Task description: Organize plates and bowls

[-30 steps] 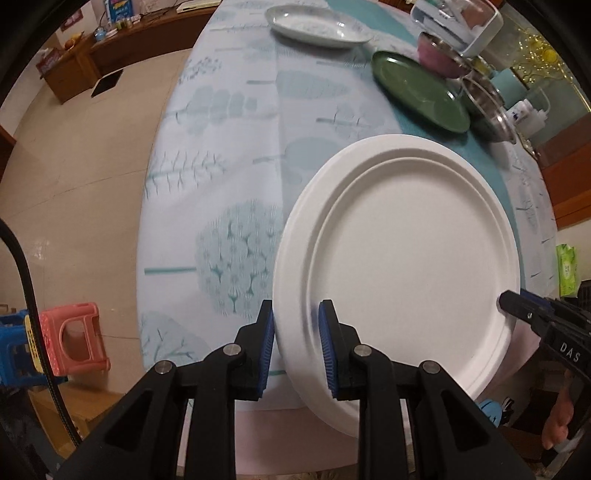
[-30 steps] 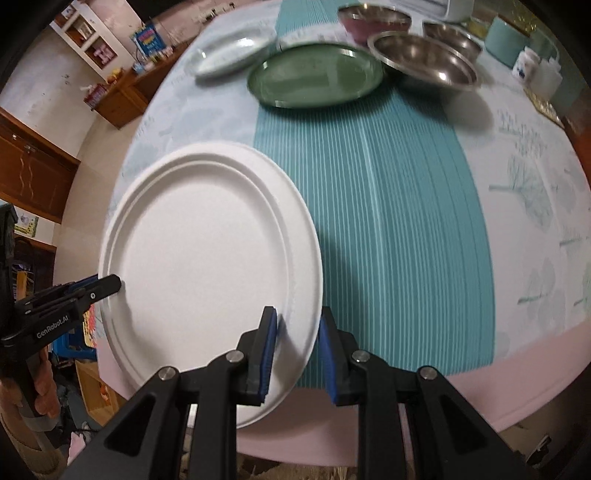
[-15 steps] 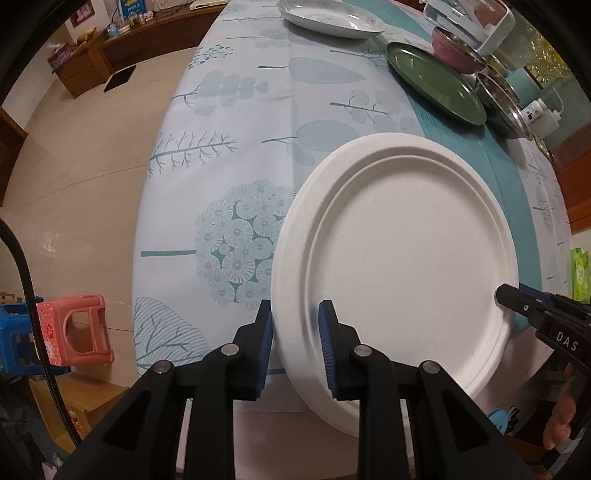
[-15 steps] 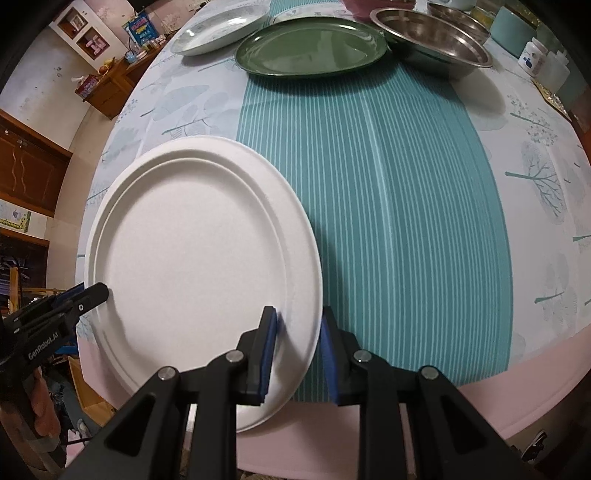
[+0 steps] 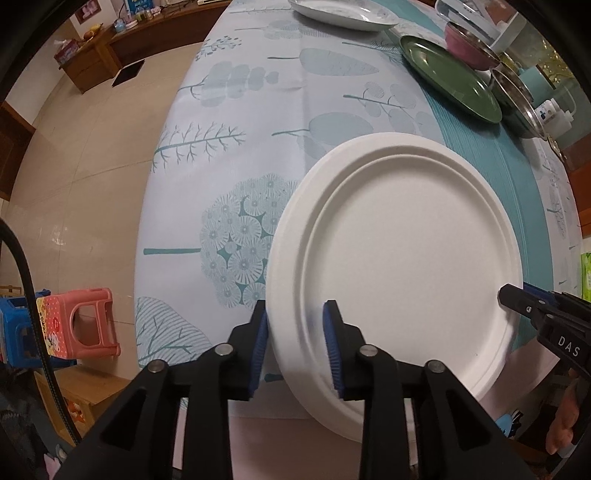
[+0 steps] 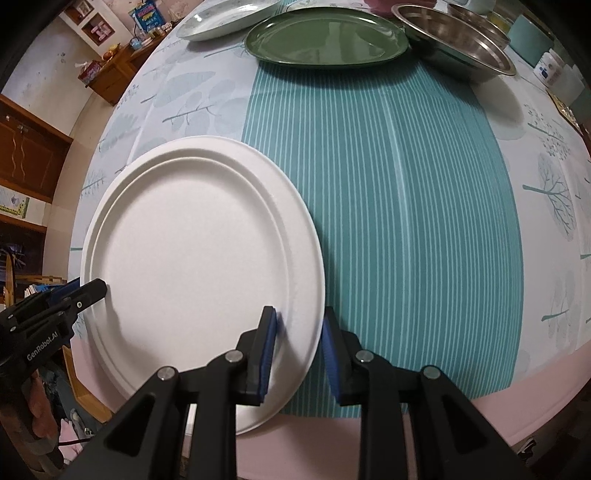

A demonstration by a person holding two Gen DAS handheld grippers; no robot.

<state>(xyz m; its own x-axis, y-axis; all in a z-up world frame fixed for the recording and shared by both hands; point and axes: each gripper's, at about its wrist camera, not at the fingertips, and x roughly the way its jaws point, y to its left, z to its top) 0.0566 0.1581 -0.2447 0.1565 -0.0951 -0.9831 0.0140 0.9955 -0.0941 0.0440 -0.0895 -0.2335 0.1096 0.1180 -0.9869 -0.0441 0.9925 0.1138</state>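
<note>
Progress, as judged: early stage; nothing appears stacked or grouped, and every piece remains to be sorted. White plate (image 5: 402, 251), one, disposable type, sits at the near edge of the tabletop (image 6: 406, 177), its near rim overhanging that edge; whether it rests on the cloth or is lifted just clear cannot be told. Left tongs (image 5: 295, 347) straddle its left rim, the pads slightly apart around the rim and seemingly not pressed tight; firm clamping cannot be confirmed. Right tongs (image 6: 297, 350) straddle the opposite rim in the same way, with a gap visible beside the rim. Green plate (image 6: 327, 40), one, lies flat at the far side, well apart from the white plate. Pale patterned plate (image 6: 225, 20), one, lies just beside the green plate, to its left. Steel bowls (image 6: 458, 55), two visible, one behind the other, to the right of the green plate. Pink bowl (image 5: 469, 48), one, behind the green plate. Count: three plates, three bowls. Remaining, as judged: carry the white plate to the other plates, then nest the bowls.
</note>
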